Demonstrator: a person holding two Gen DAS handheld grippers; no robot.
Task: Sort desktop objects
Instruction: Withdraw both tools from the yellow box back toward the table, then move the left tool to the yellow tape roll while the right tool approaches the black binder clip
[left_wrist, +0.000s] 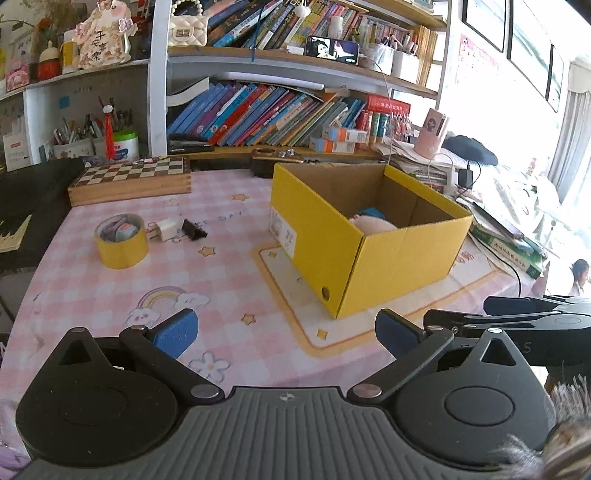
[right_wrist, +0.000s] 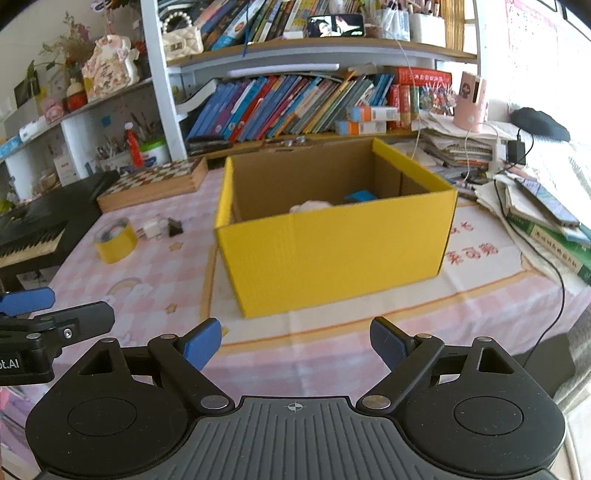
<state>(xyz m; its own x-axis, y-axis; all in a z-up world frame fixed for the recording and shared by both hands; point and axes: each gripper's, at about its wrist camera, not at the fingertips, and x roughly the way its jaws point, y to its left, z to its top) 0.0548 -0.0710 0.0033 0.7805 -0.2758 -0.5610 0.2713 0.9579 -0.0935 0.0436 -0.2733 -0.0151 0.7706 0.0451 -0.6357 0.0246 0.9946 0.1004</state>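
A yellow tape roll (left_wrist: 122, 242), white charger (left_wrist: 165, 229) and black binder clip (left_wrist: 194, 229) lie together on the table (left_wrist: 229, 280), left of the yellow box (left_wrist: 369, 236); a chessboard (left_wrist: 131, 179) sits behind. Both the left hand-held gripper (left_wrist: 286, 332) and right hand-held gripper (right_wrist: 295, 341) are spread, empty.

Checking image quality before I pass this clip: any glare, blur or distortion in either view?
Left wrist view: window side at right blown out white; shelves bow from fisheye; yellow box sharp. Right wrist view: same glare at upper right; box slightly soft, likely motion blur; tape roll hazy.
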